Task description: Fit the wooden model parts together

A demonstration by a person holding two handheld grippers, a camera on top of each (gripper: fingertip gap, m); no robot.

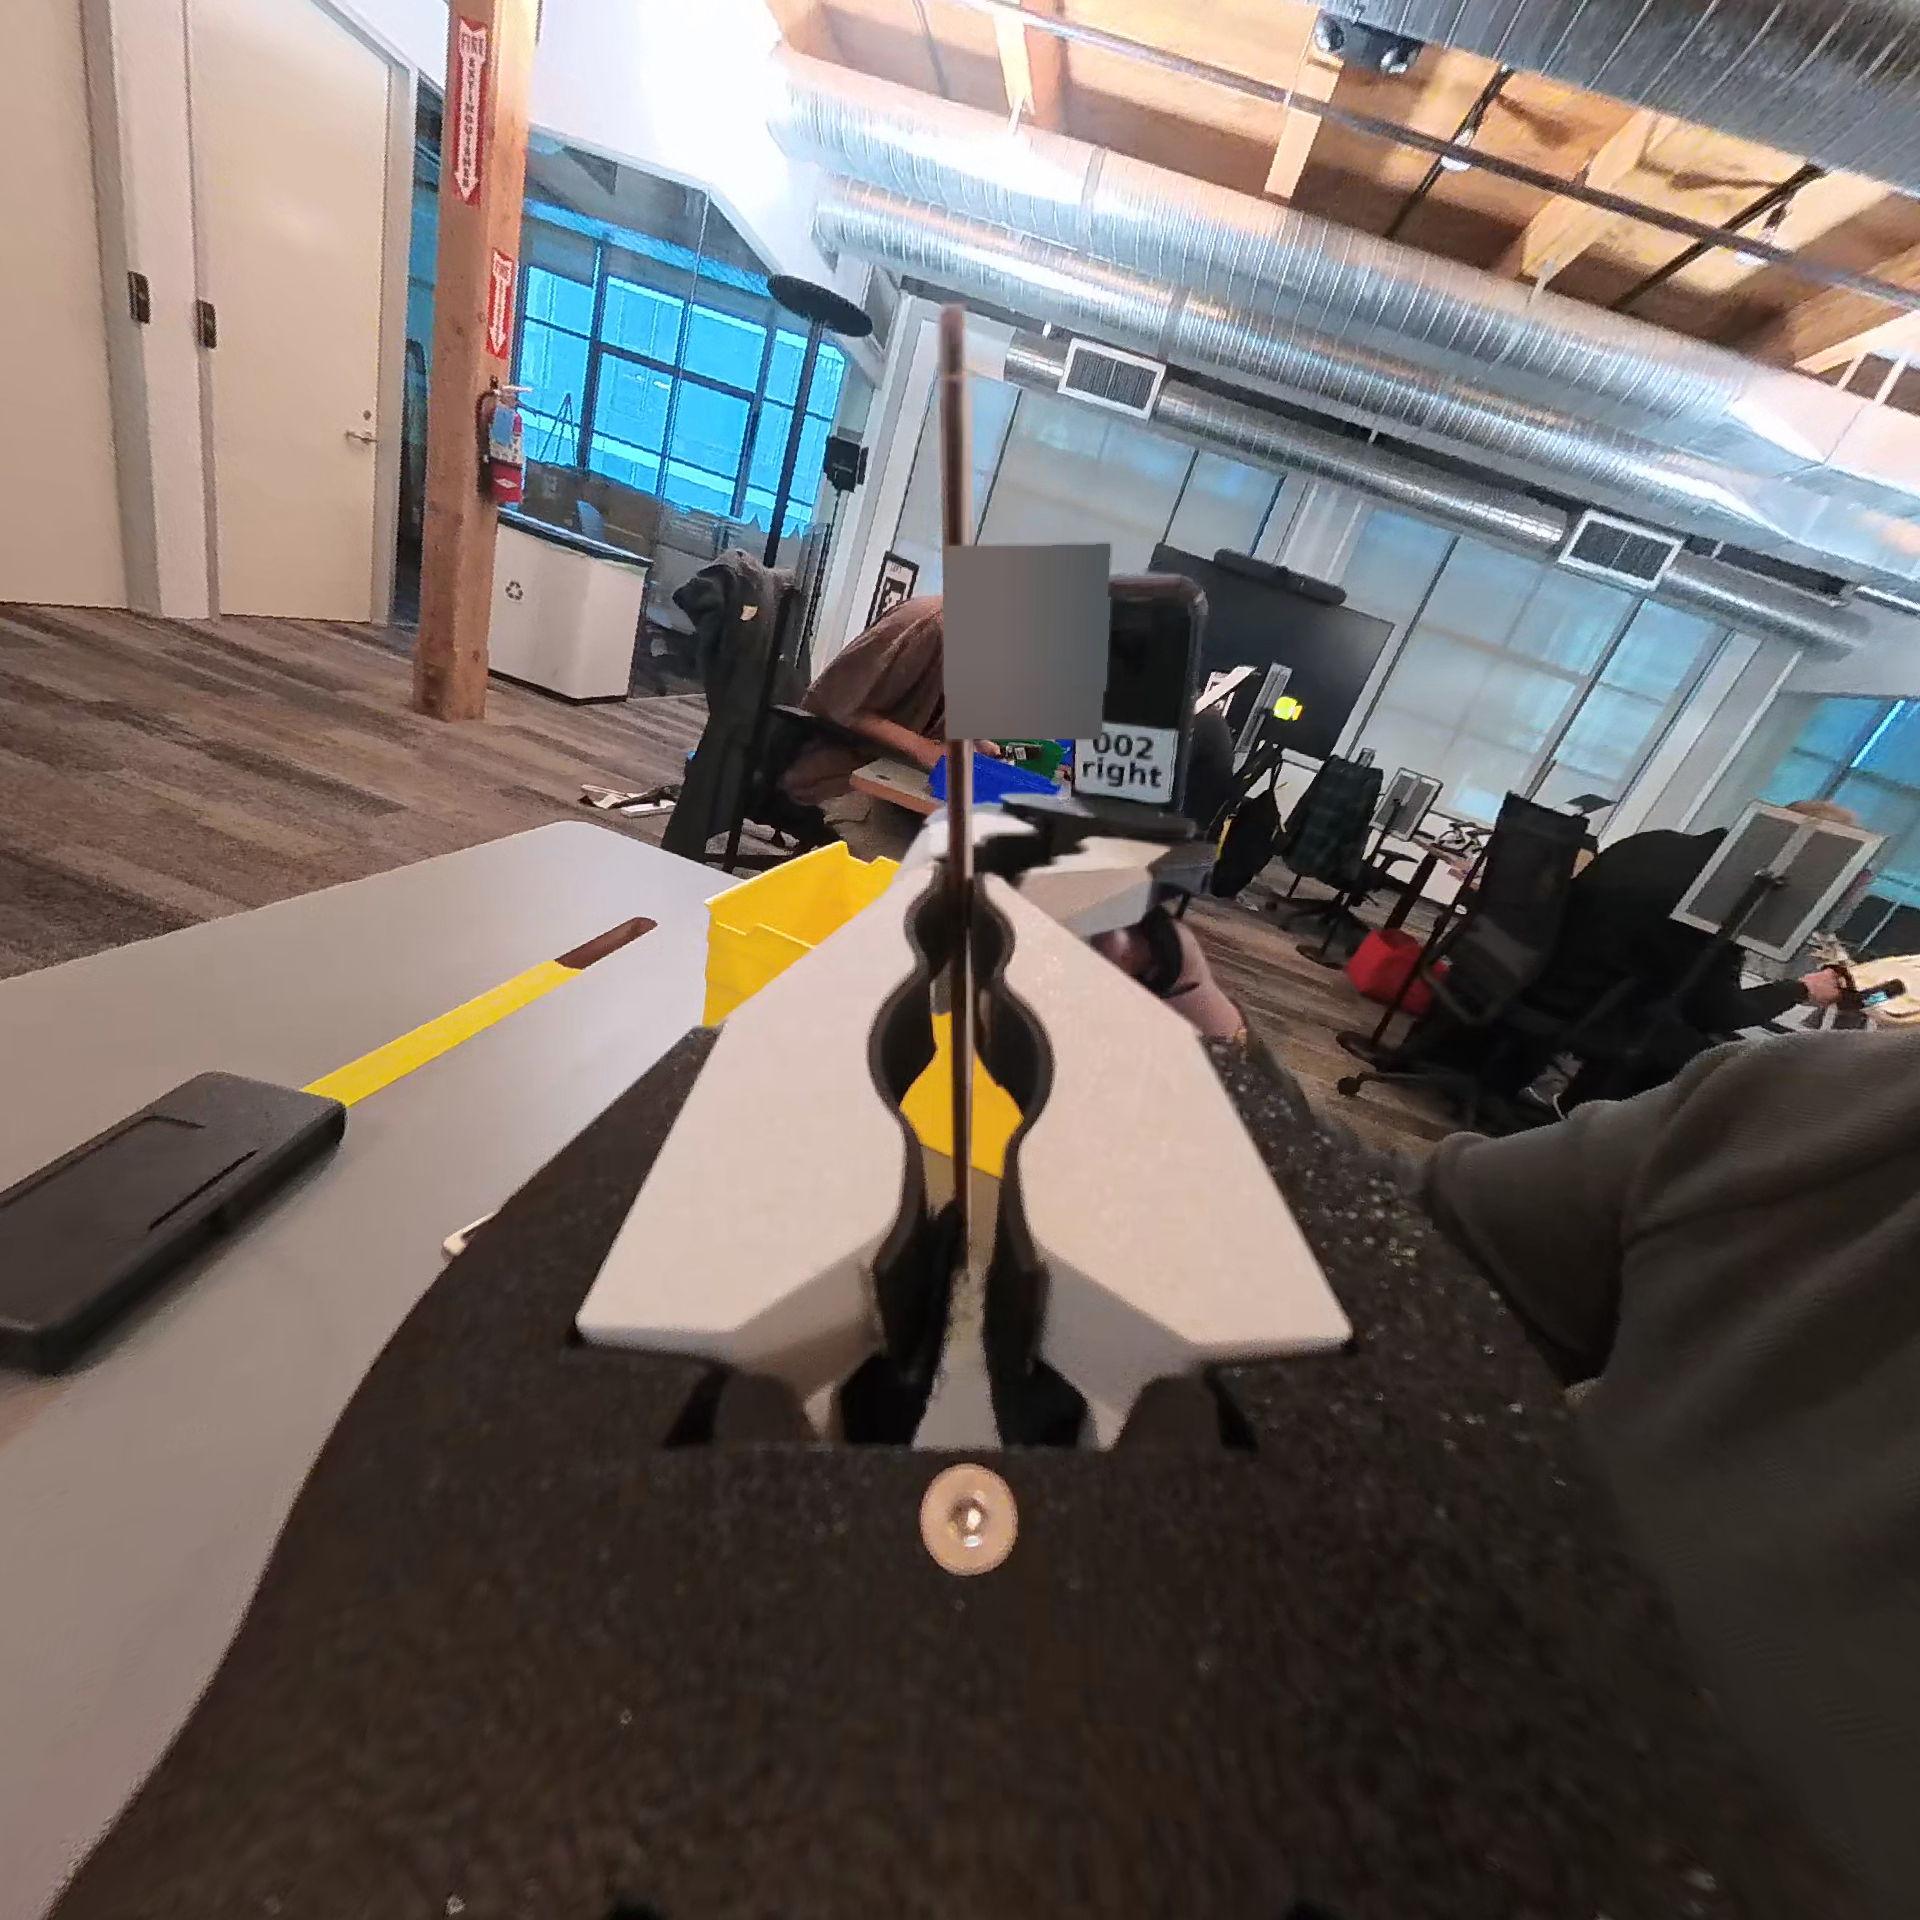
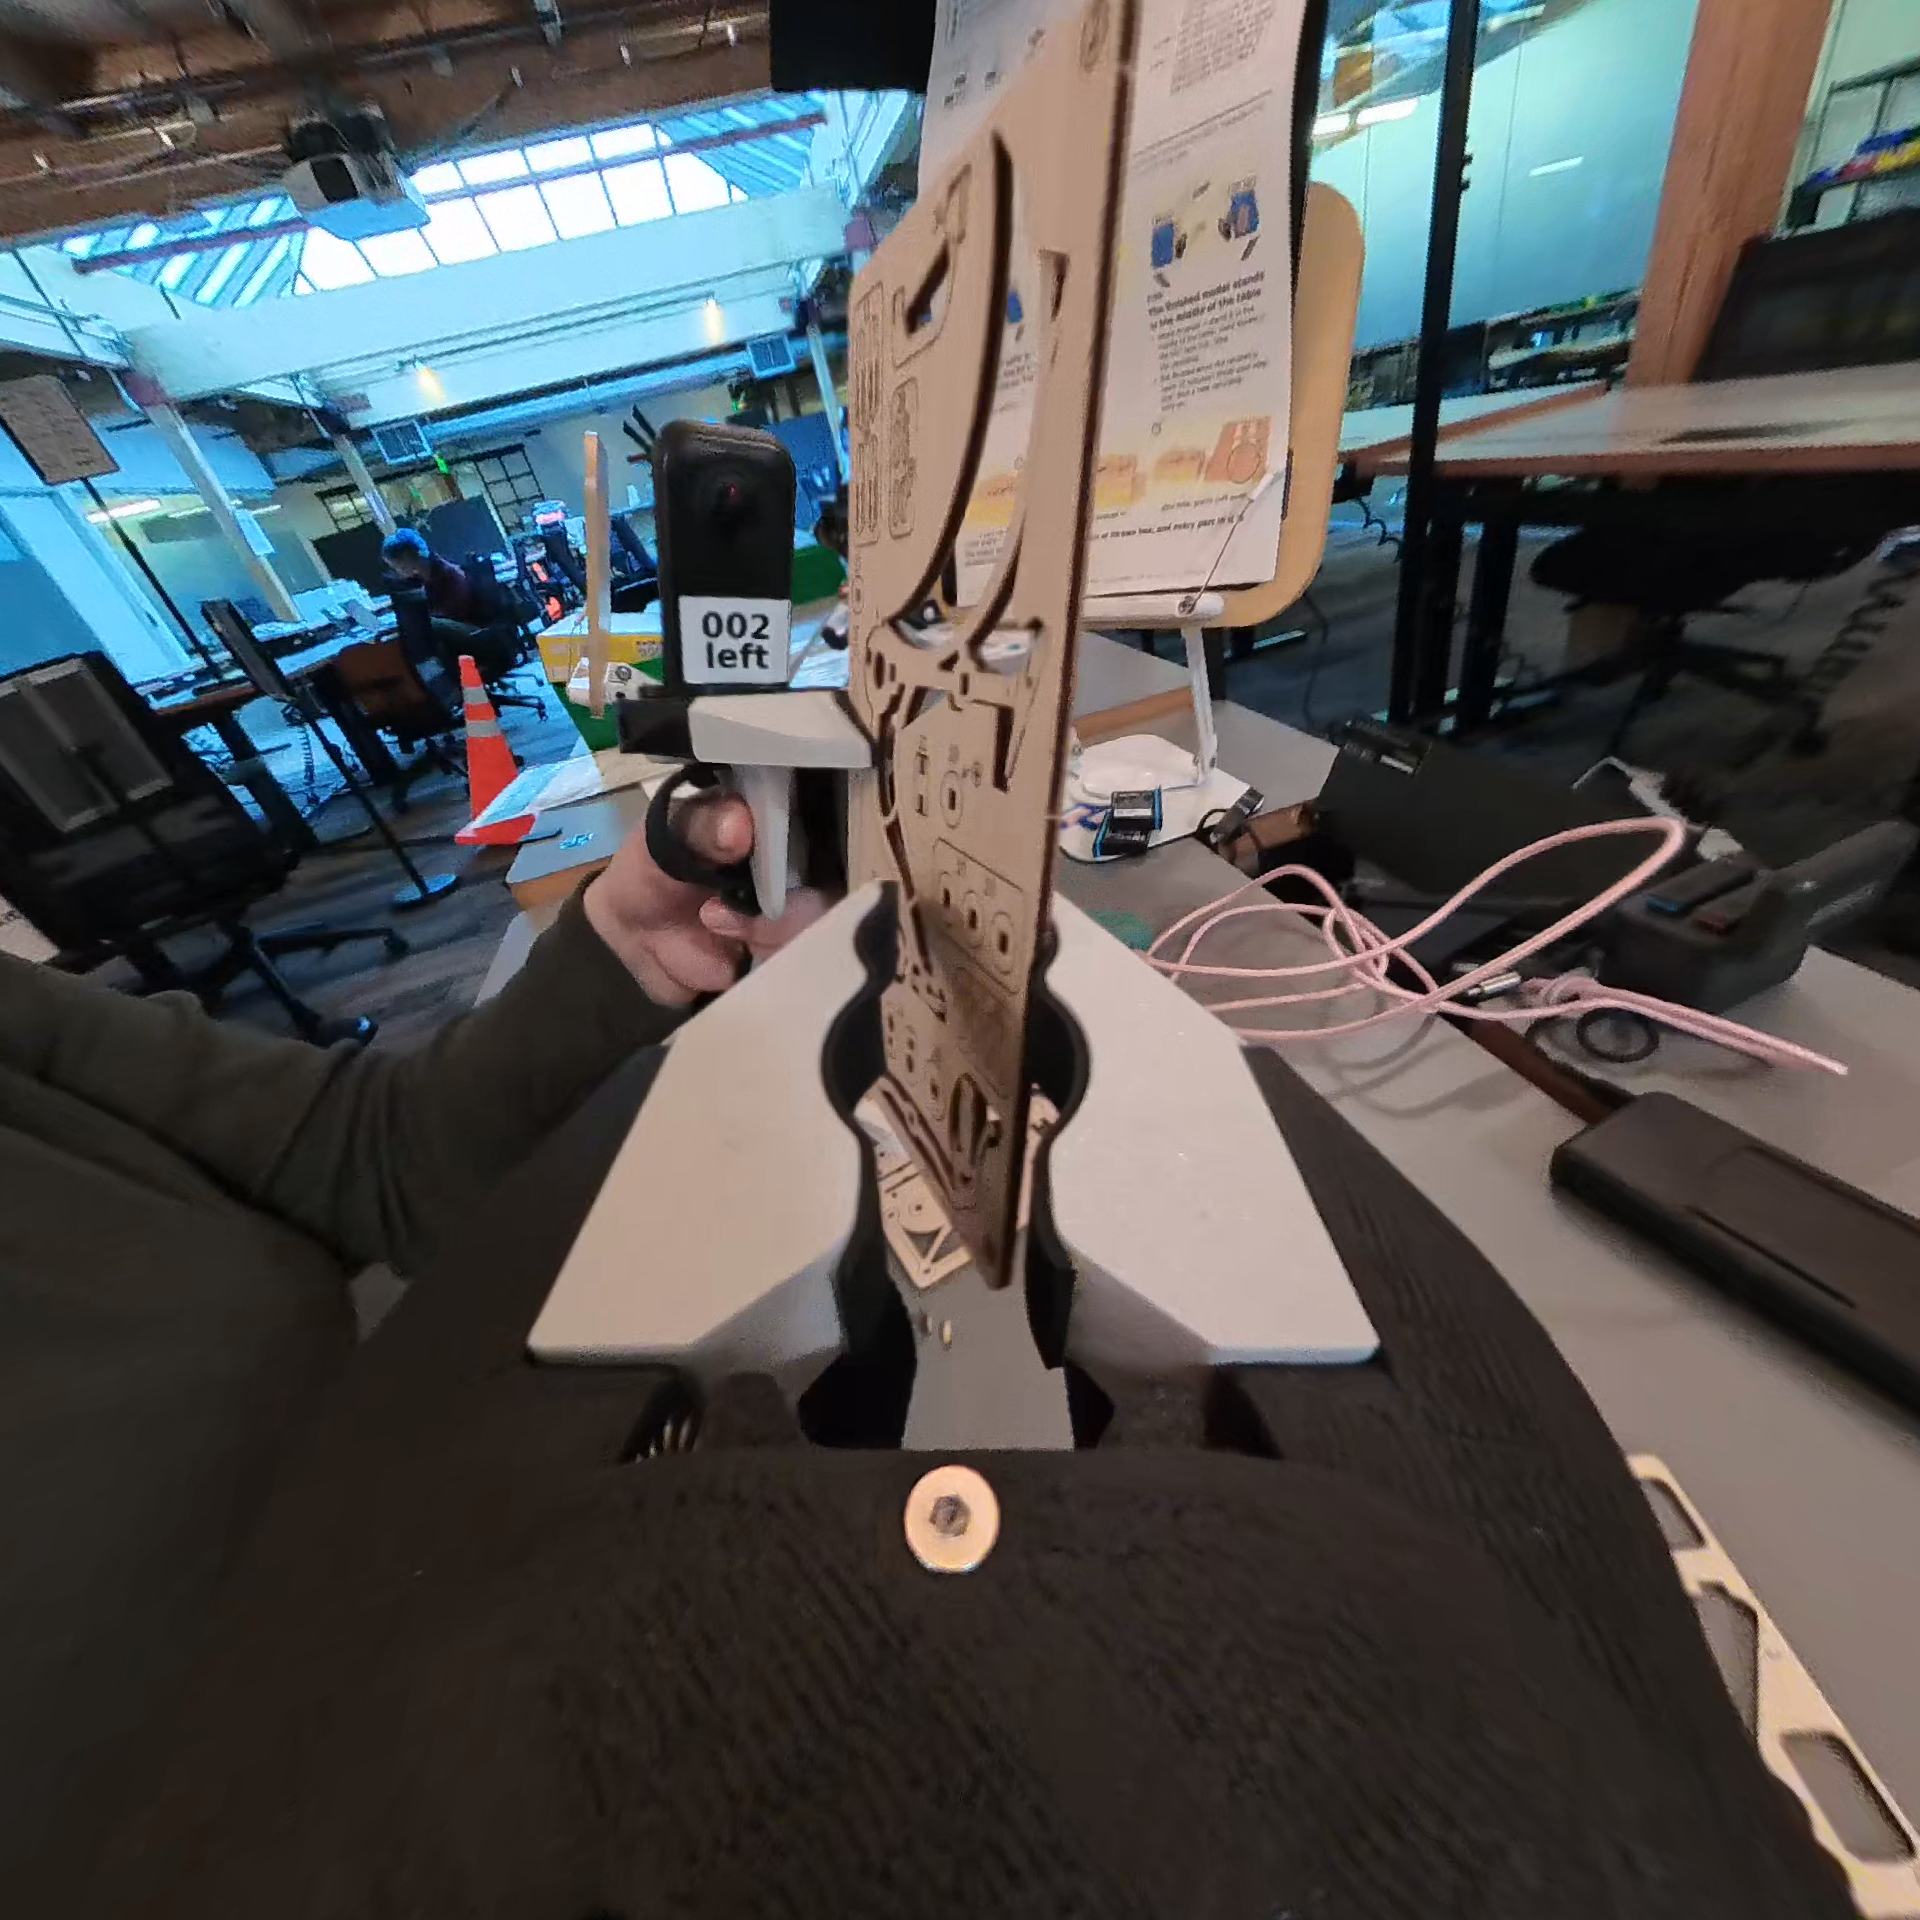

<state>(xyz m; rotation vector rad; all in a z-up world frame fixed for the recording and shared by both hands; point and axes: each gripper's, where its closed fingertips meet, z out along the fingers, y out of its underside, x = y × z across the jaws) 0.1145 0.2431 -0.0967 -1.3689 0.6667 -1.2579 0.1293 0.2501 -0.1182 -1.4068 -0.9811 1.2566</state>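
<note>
matt laser-cut wooden sheet (image 2: 977,644); smooth grey table (image 1: 260,935)

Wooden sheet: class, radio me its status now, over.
Left hand-held gripper and right hand-held gripper both shut on wooden sheet. Sheet upright, above grey table. Nothing obstructing.

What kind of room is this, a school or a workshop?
Probably a shared office or lab workspace, not a school. There are rolling office chairs, a big wall screen behind glass partitions, bare silver air ducts under a wooden ceiling, and a gray worktable with cables.

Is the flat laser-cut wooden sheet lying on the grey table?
No, the flat laser-cut wooden sheet stands upright above the grey table, gripped by the right gripper.
</note>
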